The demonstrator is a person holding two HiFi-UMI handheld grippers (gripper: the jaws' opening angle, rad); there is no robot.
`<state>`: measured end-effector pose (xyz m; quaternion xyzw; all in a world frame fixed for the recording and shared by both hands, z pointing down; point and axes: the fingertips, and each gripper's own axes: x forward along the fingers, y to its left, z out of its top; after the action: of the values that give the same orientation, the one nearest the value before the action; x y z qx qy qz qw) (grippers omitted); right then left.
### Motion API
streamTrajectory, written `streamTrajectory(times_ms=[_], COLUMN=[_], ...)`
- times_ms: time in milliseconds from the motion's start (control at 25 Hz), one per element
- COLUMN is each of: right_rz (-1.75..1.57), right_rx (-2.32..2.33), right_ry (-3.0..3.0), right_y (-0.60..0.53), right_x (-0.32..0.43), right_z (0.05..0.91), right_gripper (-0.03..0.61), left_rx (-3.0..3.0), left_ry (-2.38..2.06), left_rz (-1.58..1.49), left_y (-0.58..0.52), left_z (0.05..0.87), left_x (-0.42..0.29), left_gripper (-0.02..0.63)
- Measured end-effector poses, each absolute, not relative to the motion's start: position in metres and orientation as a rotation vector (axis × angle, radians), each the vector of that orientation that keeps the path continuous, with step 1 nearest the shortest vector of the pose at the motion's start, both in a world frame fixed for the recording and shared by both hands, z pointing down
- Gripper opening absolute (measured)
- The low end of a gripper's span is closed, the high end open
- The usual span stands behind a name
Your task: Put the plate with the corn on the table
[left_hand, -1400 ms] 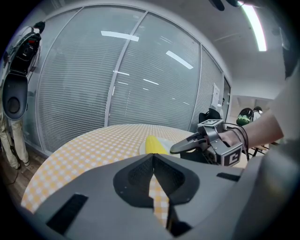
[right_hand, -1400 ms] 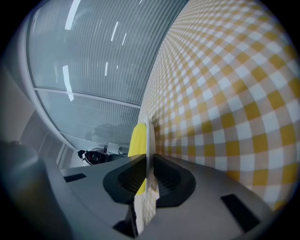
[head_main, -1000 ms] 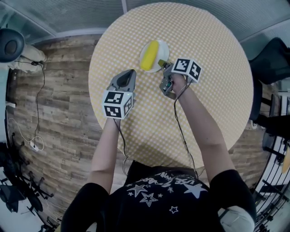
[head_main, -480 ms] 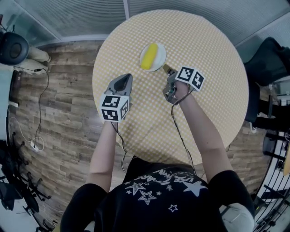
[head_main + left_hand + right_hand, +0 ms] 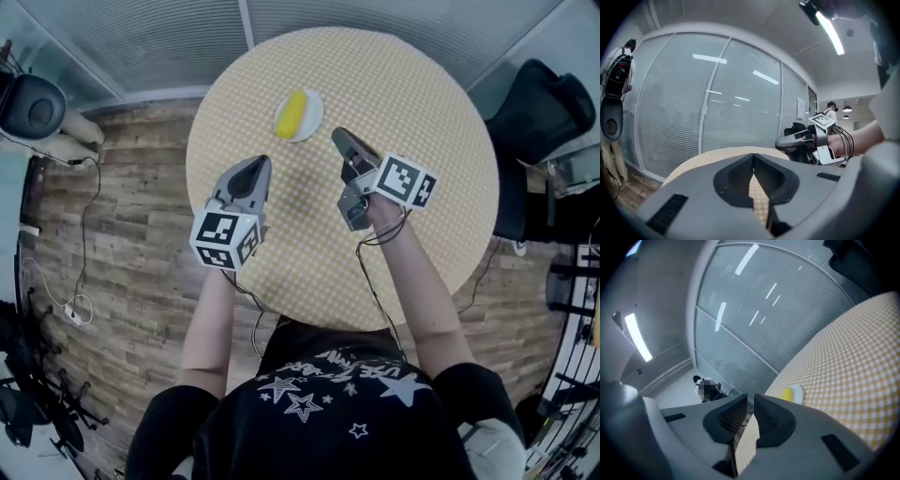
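While it lies flat on the round table (image 5: 412,122), whose top is covered by a yellow-and-white checked cloth, the white round plate (image 5: 316,114) carries a smooth yellow corn (image 5: 292,113), laid lengthwise across it. The plate sits on the far half of the table, left of centre and in from the rim.

The left gripper (image 5: 260,162), grey and wedge-shaped, hangs nearer the person than the plate and a little to its left, apart from it. Its ribbed jaws are pressed together at the tips with nothing between them. The right gripper (image 5: 337,134) points toward the plate from the plate's right near side, close but not touching. Its jaws stand a narrow slit apart and hold nothing.

Bare checked cloth surrounds the plate on every side, broadest to its right. Left of the plate, past the table's edge, is wood-plank floor (image 5: 122,234).
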<state>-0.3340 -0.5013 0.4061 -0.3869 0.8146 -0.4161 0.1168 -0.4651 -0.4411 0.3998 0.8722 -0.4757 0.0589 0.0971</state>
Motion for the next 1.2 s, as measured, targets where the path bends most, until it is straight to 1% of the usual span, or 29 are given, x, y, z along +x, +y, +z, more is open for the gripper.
streamTrajectory(times_ms=[200, 400, 720, 800, 960, 1200], right_rz=[-0.813, -0.678, -0.265, -0.237, -0.330, -0.330], right_rx=[-1.201, -1.158, -1.054, -1.041, -1.023, -0.964], right_ry=[2.688, 2.797, 3.007, 3.022, 3.016, 3.076], right_y=[-0.451, -0.398, -0.334, -0.321, -0.296, -0.248], right_x=[-0.319, -0.300, -0.255, -0.237, -0.193, -0.131], right_z=[0.381, 0.379, 0.359, 0.360, 0.377, 0.392], right_gripper=[0.057, 0.057, 0.057, 0.057, 0.057, 0.057], left_rx=[2.606, 2.589, 2.501, 2.490, 2.474, 2.431], left_ry=[-1.391, -1.423, -1.568, -1.584, -1.606, -1.688], left_rz=[0.140, 0.158, 0.162, 0.166, 0.187, 0.172], left_y=[-0.412, -0.371, -0.303, -0.288, -0.254, -0.199], left_z=[0.382, 0.378, 0.373, 0.372, 0.376, 0.377], left_x=[-0.438, -0.406, -0.354, -0.335, -0.291, -0.228], left_gripper=[0.005, 0.005, 0.005, 0.004, 0.003, 0.005])
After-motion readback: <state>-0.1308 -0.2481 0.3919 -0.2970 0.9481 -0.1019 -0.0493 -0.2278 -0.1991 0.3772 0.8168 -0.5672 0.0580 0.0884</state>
